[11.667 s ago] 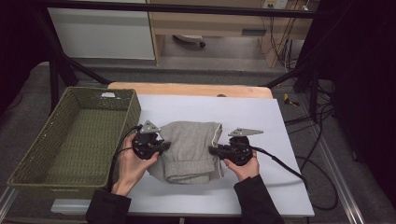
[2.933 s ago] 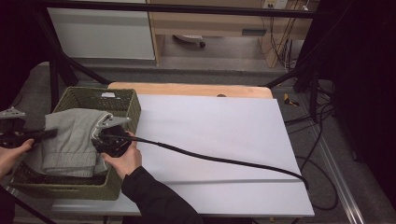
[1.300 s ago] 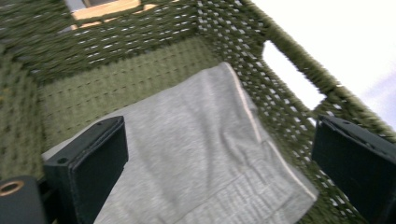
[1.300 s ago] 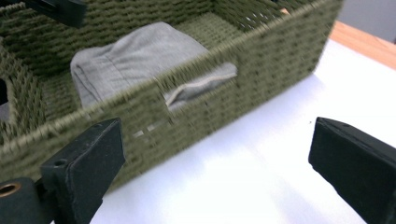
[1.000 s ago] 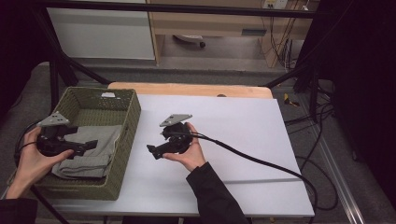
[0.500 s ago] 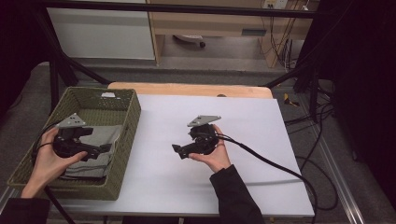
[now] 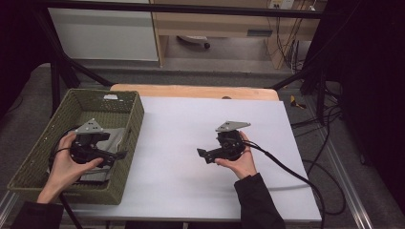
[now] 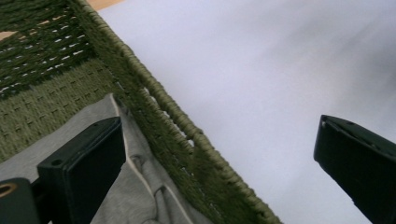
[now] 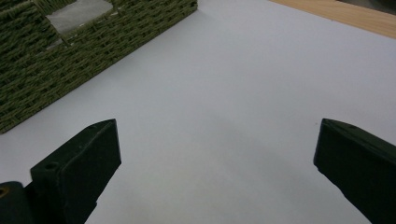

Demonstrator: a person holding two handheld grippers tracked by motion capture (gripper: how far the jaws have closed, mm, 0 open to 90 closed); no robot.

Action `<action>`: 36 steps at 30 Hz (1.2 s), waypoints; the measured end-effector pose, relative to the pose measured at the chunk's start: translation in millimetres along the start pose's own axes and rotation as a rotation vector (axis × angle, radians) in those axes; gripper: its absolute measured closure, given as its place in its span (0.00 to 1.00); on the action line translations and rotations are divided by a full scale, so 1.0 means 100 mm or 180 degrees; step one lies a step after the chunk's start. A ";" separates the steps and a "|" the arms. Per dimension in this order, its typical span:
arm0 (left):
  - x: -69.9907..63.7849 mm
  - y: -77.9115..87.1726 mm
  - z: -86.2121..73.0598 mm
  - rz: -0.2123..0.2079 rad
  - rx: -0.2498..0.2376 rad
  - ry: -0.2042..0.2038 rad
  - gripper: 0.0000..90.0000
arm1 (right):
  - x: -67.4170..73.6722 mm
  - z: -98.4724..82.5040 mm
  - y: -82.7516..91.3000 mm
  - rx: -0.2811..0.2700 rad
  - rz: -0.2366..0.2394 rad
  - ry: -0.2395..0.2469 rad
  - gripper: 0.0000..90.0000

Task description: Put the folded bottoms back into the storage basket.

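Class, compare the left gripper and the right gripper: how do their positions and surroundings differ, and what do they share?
The left gripper is over the green wicker basket, above the grey garment; the right gripper is over the bare white table. The left gripper's jaws straddle the basket wall; the right gripper's jaws have only tabletop between them. Both are hand-held, open and empty.

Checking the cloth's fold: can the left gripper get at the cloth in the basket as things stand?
Probably yes. The left gripper hangs open inside the basket, right over the grey cloth, with nothing between them. Only the basket's near wall crowds one jaw.
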State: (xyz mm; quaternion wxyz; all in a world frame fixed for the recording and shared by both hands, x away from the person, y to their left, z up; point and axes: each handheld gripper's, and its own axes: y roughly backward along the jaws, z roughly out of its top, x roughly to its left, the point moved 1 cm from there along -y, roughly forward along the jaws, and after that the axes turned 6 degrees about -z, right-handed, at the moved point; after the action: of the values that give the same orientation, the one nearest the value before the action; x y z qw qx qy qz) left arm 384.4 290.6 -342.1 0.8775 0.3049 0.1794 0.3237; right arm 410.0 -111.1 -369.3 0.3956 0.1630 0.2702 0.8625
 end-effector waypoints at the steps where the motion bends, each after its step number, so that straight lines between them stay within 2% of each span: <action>1: -0.01 -0.01 0.00 0.0002 0.0010 -0.0005 0.02 | -0.03 -0.03 0.02 0.0003 -0.0011 -0.0018 0.02; 18: -0.12 -0.19 -0.02 0.0010 0.0075 -0.0109 0.02 | -0.55 -0.52 0.35 0.0067 -0.0190 -0.0237 0.01; 26: -0.12 -0.22 -0.04 0.0020 0.0070 -0.0127 0.02 | -0.72 -0.74 0.45 0.0078 -0.0172 -0.0243 0.01; 36: -0.13 -0.23 -0.06 0.0012 0.0063 -0.0151 0.01 | -0.84 -0.95 0.52 0.0079 -0.0211 -0.0255 0.01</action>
State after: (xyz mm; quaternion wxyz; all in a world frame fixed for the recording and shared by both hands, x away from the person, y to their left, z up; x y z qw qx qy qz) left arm 382.2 270.8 -360.2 0.8779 0.3216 0.1611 0.3163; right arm 385.8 -236.0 -420.4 0.4324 0.1932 0.2701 0.8383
